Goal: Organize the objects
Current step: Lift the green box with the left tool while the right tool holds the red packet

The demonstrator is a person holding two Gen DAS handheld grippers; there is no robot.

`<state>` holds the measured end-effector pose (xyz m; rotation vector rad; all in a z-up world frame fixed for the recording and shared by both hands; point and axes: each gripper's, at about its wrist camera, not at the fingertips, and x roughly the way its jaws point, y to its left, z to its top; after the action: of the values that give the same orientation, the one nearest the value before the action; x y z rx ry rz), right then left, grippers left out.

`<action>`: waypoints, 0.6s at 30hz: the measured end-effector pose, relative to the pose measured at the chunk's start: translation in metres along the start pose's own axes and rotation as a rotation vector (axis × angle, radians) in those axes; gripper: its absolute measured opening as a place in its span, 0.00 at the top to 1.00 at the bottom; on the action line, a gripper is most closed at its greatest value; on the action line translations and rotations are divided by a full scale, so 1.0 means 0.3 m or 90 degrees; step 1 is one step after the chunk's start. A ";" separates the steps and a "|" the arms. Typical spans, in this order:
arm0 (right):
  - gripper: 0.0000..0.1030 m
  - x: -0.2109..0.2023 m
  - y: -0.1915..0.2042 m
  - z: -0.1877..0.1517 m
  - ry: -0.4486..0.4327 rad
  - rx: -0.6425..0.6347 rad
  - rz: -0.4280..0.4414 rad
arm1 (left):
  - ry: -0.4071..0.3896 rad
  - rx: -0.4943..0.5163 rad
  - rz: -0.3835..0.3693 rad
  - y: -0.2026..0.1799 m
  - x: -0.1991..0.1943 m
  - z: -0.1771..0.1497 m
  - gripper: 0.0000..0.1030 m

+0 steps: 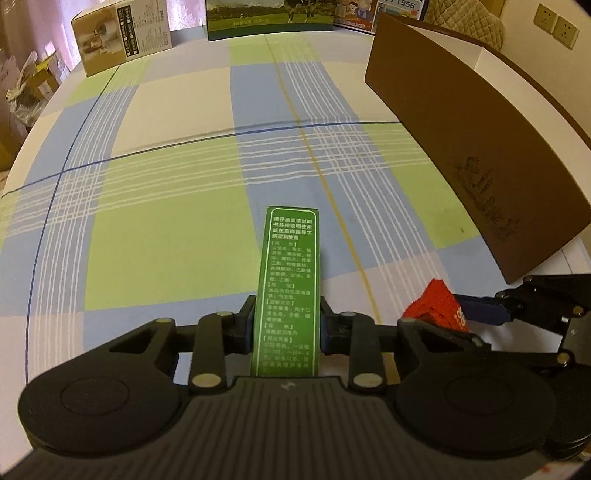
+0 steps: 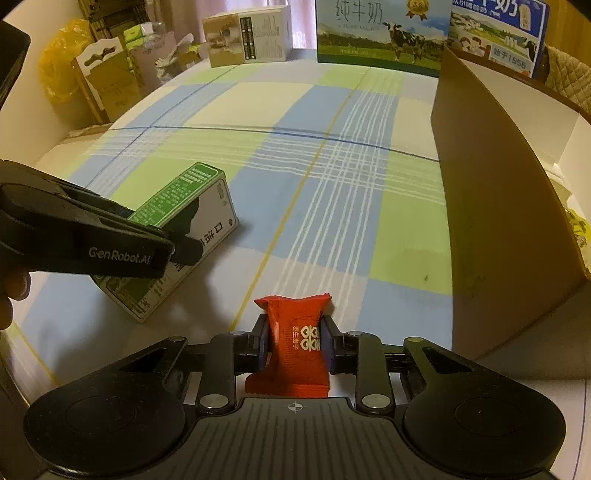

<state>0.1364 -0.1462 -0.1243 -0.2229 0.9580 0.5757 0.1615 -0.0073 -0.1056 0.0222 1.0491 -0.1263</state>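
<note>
Through the left wrist camera I see my left gripper clamped on a long, narrow green cardboard box with white printed text, its two fingers pressed against the box's long sides while the box points away from me over the counter covered with a blue, green and cream plaid cloth. I take the tall brown cardboard panel as my landmark: the green box sits well to the left of it and nearer to me. Just below the panel's near corner I see my right gripper coming in from the side, closed on a small red foil-wrapped candy. Beyond the panel's far end, at the counter's back edge, stand a beige printed carton and a green milk carton showing a pasture. Through the right wrist camera the right gripper is clamped on the red candy, which stands upright between the fingers, left of the brown panel and near its close end. Farther left of the panel, the left gripper holds the green box; from here I can see its white side face, and its lower edge looks to be touching the plaid cloth, though I cannot tell for certain. The cartons stand at the back, past the panel's far end.
</note>
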 end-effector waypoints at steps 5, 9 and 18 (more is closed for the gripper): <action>0.77 0.001 -0.003 0.001 -0.001 0.001 0.001 | -0.002 0.008 0.005 -0.003 0.000 -0.001 0.74; 0.77 0.000 -0.005 0.003 -0.001 0.004 0.003 | -0.003 0.011 0.005 -0.004 0.001 0.000 0.75; 0.79 -0.001 -0.012 0.008 -0.004 0.009 0.007 | -0.006 0.016 0.007 -0.006 0.001 0.002 0.75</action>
<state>0.1399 -0.1483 -0.1231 -0.2031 0.9580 0.5799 0.1619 -0.0093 -0.1055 0.0503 1.0378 -0.1291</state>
